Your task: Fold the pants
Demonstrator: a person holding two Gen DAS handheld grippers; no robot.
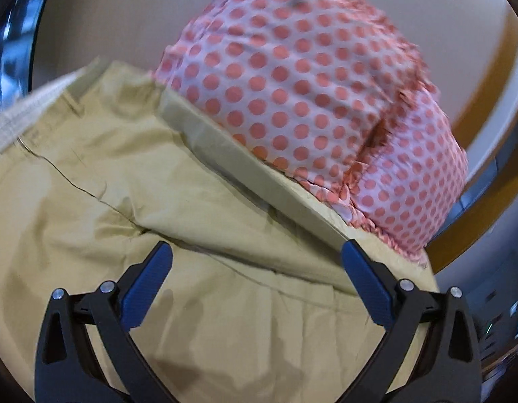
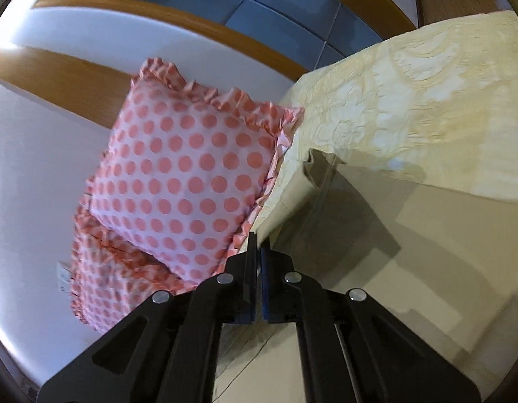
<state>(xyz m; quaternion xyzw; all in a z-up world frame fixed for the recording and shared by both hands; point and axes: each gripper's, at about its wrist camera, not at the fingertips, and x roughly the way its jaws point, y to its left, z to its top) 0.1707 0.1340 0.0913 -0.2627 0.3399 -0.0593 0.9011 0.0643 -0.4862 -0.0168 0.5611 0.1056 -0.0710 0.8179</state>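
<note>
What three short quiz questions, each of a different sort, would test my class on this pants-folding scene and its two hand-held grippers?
1. True or false: the left hand-held gripper is shut on the pants.
2. Multiple choice: the pillow has A) stripes, B) dots, C) checks.
3. Fill in: the right hand-held gripper pinches an edge of the ____.

Key
1. False: its jaws stand wide open above the cloth.
2. B: pink dots, with a ruffled edge.
3. Pants: the jaws are closed on the tan fabric beside the pillow.
</note>
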